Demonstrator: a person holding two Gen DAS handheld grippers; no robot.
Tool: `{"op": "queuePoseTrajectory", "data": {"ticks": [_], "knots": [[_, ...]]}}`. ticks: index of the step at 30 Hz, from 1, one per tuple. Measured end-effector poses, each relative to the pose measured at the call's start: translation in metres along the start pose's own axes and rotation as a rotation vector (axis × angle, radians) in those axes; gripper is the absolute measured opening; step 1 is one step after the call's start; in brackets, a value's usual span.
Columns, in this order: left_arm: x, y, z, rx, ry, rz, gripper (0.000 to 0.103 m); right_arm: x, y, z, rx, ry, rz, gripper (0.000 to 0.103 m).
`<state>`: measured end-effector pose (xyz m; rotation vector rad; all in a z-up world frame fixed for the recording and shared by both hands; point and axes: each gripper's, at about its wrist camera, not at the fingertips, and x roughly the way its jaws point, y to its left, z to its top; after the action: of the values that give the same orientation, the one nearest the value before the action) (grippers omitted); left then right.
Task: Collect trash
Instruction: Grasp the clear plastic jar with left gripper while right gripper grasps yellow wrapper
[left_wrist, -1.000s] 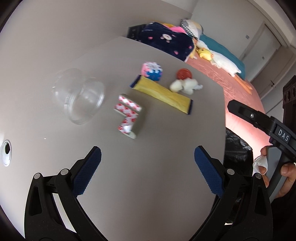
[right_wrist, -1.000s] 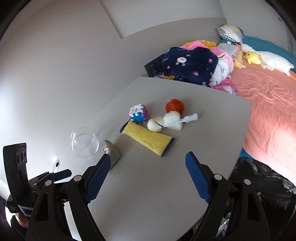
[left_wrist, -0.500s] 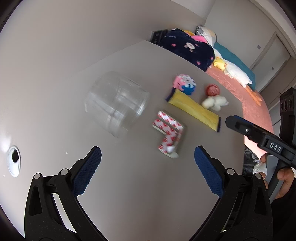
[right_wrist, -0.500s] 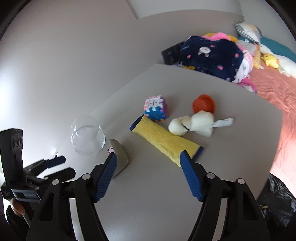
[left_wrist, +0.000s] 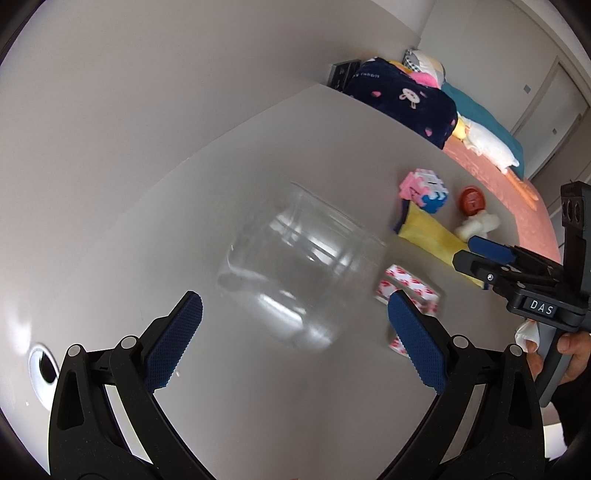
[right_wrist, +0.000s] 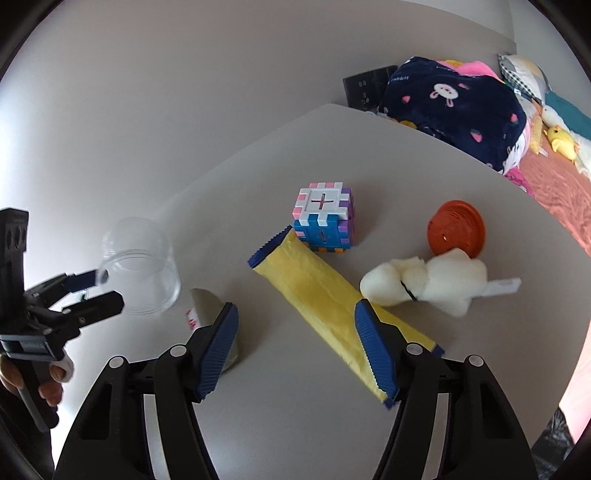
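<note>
A clear plastic cup (left_wrist: 299, 266) lies on its side on the grey table (left_wrist: 258, 406), just ahead of my open left gripper (left_wrist: 295, 339); it also shows in the right wrist view (right_wrist: 142, 262). A red-and-white patterned wrapper (left_wrist: 408, 291) lies beside the cup, partly hidden by my left gripper's right finger. A yellow pouch with blue ends (right_wrist: 332, 306) lies ahead of my open, empty right gripper (right_wrist: 295, 347), which hovers over its near end. The left gripper shows in the right wrist view (right_wrist: 96, 291).
A pink, blue and white puzzle cube (right_wrist: 325, 218), an orange lid (right_wrist: 456, 229) and a white plush toy (right_wrist: 428, 284) lie beyond the pouch. A navy blanket (right_wrist: 450, 107) and a bed (right_wrist: 554, 177) are behind the table. A black bag (right_wrist: 554, 443) sits at lower right.
Both grippers have moved forward over the table. The cup now lies close in front of the left gripper, and the yellow pouch lies near the right gripper's fingers.
</note>
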<state>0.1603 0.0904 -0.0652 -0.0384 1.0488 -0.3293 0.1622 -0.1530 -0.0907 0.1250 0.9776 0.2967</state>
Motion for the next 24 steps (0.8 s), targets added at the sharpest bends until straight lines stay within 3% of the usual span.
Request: {"op": "queuePoseTrajectory", "data": {"ticks": [7, 9, 13, 14, 17, 24], "knots": [[0.019, 0.010, 0.010, 0.023, 0.010, -0.028, 0.097, 0.016, -0.005, 0.007, -0.036, 0.017, -0.019, 0.067], [0.021, 0.011, 0.011, 0.031, 0.004, -0.020, 0.095, 0.022, -0.006, 0.008, -0.045, 0.036, -0.019, 0.063], [0.022, 0.012, 0.013, 0.040, -0.002, -0.022, 0.077, 0.025, 0.000, 0.011, -0.078, 0.041, -0.021, 0.042], [0.023, 0.012, 0.013, 0.041, -0.002, -0.019, 0.068, 0.025, 0.001, 0.011, -0.082, 0.042, -0.017, 0.039], [0.025, 0.012, 0.013, 0.042, 0.005, -0.019, 0.056, 0.024, 0.004, 0.012, -0.084, 0.040, 0.000, 0.032], [0.015, 0.014, 0.010, 0.023, -0.036, 0.000, 0.049, 0.015, 0.006, 0.008, -0.081, 0.033, 0.023, 0.022]]}}
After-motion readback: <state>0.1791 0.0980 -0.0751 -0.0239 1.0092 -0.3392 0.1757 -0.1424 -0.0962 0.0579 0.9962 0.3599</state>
